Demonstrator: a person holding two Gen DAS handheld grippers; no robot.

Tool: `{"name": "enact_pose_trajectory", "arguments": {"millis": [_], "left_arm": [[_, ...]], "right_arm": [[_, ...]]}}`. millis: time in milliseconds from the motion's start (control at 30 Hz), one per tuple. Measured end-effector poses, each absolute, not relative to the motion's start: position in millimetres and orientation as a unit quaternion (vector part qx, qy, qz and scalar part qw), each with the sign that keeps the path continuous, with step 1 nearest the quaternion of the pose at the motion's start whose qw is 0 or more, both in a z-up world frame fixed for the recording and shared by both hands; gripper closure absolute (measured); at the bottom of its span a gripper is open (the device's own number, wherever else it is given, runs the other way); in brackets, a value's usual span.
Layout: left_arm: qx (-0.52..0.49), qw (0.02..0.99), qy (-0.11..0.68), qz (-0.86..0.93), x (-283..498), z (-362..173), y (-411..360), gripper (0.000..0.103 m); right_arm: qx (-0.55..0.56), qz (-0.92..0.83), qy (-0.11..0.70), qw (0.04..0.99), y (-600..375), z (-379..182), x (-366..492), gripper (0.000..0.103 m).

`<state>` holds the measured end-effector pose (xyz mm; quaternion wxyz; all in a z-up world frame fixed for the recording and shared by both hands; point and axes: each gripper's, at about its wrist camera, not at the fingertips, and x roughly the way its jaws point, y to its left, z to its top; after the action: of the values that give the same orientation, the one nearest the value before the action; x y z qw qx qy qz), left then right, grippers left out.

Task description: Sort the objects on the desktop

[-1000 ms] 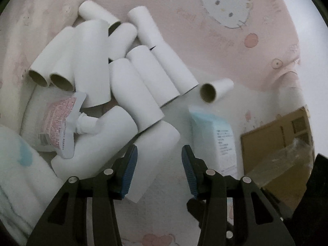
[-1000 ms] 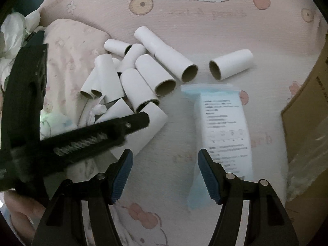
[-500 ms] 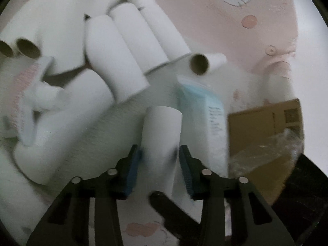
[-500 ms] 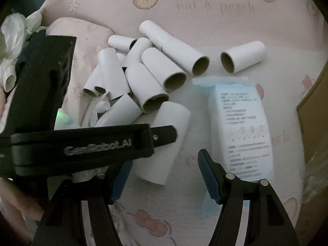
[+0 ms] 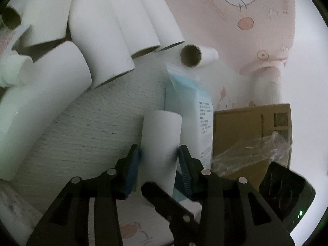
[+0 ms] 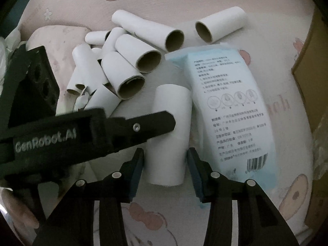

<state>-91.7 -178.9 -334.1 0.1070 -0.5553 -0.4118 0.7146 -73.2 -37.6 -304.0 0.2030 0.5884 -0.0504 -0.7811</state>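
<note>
— What did the left gripper [image 5: 157, 153] have?

— A white cardboard tube [image 5: 161, 141] clamped between its blue pads; the tube lay on the pink cartoon-print cloth [image 5: 205, 10].

— And the right gripper [image 6: 165, 160]?

— Jaws apart, either side of that tube's near end, not gripping; a pale blue plastic packet [image 6: 231, 106] lay just beside it; the heap of white tubes [image 6: 114, 67] sat farther off; a brown cardboard box [image 5: 252, 127] stood at the right.

Both views are dim and bluish, strongly bent at their dark round edges, with washed-out glare on the left view's right side and slight blur throughout.
</note>
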Motion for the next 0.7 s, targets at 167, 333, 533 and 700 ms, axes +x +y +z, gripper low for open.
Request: {"name": "enact_pose_trajectory", "arguments": {"millis": [167,333,533,700], "left_arm": [[-0.560,0.119,-0.408,0.711,-90,-336,-166,0.058],[-0.562,0.136,-0.376,0.724,-89,-330,-150,0.059],[-0.528,0.122,-0.368,0.756,-67,-302,-145,0.059],[-0.486,0.126,-0.377,0.779,-47,-261,-147,0.059]], "right_arm": [[0.596,-0.778,-0.041,0.195,-33,-299,-65,0.064],[0.607,-0.771,-0.053,0.187,-21,-297,-60,0.064],[0.595,-0.775,-0.057,0.204,-14,-286,-49,0.064],[0.552,-0.801,-0.035,0.232,-12,-252,-28,0.064]]}}
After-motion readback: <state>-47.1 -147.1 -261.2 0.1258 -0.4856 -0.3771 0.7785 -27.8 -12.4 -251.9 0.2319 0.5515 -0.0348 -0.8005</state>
